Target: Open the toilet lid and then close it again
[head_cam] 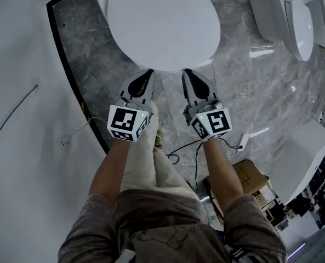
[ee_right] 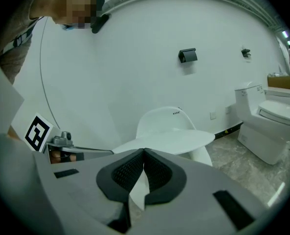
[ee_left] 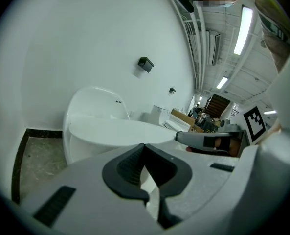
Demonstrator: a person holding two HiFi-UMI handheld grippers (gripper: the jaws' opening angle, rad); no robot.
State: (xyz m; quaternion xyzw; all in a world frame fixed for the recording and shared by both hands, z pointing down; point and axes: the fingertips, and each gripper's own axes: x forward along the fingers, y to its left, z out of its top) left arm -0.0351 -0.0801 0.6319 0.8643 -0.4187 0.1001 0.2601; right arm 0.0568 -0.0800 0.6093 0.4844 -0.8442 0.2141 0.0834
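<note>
Task object: toilet lid (head_cam: 162, 23), at 12 o'clock in the head view, lying flat and fully down on the bowl.
Lid, gripper views: its front edge (ee_left: 120, 130) runs level just beyond the jaws, at 12 o'clock; the same holds in the right gripper view (ee_right: 169, 138).
Left gripper (head_cam: 147, 73): jaws fully together, nothing between them; the tip is near the lid's front rim at 11 o'clock, and contact cannot be confirmed.
Right gripper (head_cam: 187, 73): jaws fully together, nothing held; the tip is near the rim at 1 o'clock, level with the left gripper.
Progress, judged: with the lid down, this is either the start of the task or its end; the pictures do not settle which.
Remaining, if at start: raise the lid from its front edge, then lower it.
Remaining, if at end: nothing.
Count, toilets: two, the task unit and a second toilet (head_cam: 302, 18) at 2 o'clock.
Count, grippers: two.
Count, marker cubes: two, one (head_cam: 126, 122) at 7 o'clock and one (head_cam: 212, 122) at 5 o'clock.
Count, wall fittings: two small dark ones, (ee_right: 187, 55) and (ee_right: 246, 53), at 12 to 1 o'clock in the right gripper view.
</note>
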